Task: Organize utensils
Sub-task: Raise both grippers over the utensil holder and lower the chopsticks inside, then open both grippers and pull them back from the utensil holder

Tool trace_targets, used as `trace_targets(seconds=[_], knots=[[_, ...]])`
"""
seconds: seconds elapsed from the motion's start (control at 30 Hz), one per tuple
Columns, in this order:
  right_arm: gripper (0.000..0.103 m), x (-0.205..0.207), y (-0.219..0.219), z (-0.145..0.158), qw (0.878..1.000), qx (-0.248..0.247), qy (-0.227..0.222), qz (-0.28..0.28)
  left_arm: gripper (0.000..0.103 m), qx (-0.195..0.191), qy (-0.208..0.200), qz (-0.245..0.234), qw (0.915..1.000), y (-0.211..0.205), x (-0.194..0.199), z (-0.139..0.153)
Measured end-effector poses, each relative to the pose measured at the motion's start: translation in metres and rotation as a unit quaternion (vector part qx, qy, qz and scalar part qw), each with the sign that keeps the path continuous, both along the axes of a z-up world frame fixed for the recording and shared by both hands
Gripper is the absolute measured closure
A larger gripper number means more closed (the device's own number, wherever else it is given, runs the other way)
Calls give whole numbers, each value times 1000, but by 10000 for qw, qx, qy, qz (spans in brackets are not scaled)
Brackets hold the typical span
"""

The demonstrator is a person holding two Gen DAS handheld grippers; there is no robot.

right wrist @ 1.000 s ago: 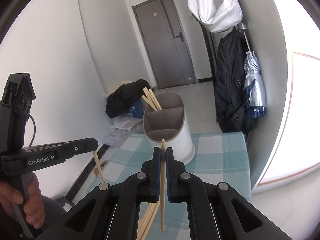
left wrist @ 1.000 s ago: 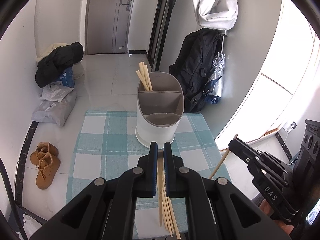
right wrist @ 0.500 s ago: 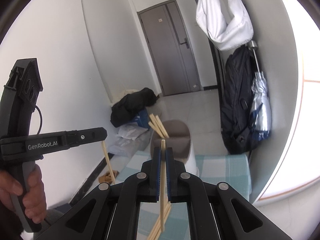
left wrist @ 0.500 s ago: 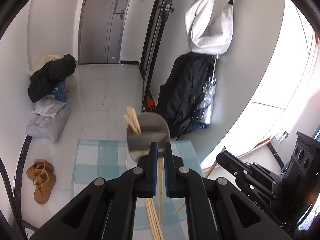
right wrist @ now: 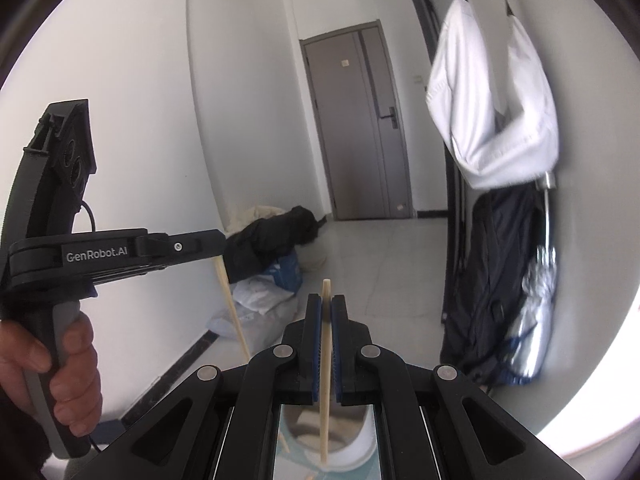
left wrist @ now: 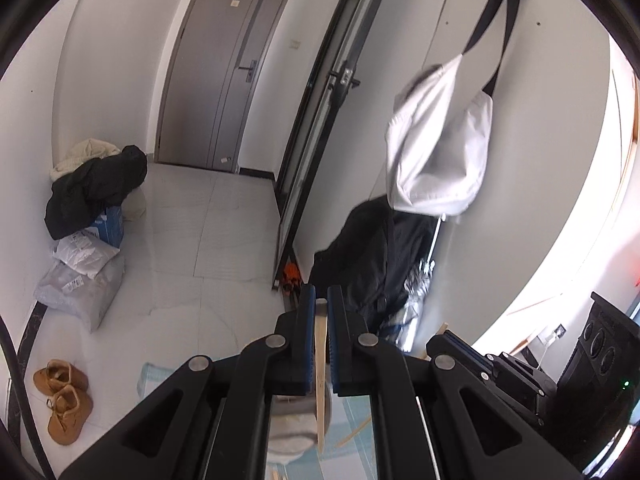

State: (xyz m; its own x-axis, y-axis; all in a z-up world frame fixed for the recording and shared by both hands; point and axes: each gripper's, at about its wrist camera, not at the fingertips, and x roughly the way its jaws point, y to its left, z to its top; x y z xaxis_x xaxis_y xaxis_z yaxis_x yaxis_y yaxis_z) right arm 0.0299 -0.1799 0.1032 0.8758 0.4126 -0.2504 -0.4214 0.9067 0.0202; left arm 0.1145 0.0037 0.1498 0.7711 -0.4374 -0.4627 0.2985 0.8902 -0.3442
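Observation:
My left gripper (left wrist: 319,304) is shut on a pale wooden chopstick (left wrist: 320,376) that hangs down between its fingers. Below it the white and grey utensil holder (left wrist: 294,428) shows only partly, behind the gripper body. My right gripper (right wrist: 326,304) is shut on another chopstick (right wrist: 325,380) held upright; its lower end hangs over the holder (right wrist: 360,436). In the right wrist view the left gripper (right wrist: 212,246) is at the left, with its chopstick (right wrist: 234,312) slanting down. The right gripper body (left wrist: 480,368) shows at the lower right of the left wrist view.
A teal checked tablecloth (left wrist: 150,378) is under the holder, with loose chopsticks (left wrist: 354,432) on it. On the floor lie brown boots (left wrist: 64,400), bags (left wrist: 80,280) and a dark coat pile (left wrist: 96,192). A black backpack (left wrist: 376,264) and a white bag (left wrist: 436,152) hang at the right wall.
Both grippers have risen with their chopsticks and tilted up. The holder and table have dropped to the bottom of both views, and the door and walls fill more of the frames.

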Motion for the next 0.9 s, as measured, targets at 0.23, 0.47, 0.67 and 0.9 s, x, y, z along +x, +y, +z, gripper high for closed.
trace_targets(seconds=[0.23,0.47,0.67,0.9], knots=[[99,46,15,8,9995,-173,-237,106,101,-464,7,136,9988,17,41,-20],[99,81,22,-15,9994,-320,-24,118,101,-612,105,319,9976,27,64,-46],[99,90,32,-32,9985,-506,139,158,101,-467,27,325,9984,20,72,-52],[99,105,39,-47,9967,-633,399,315,101,-306,177,132,9993,17,73,-63]])
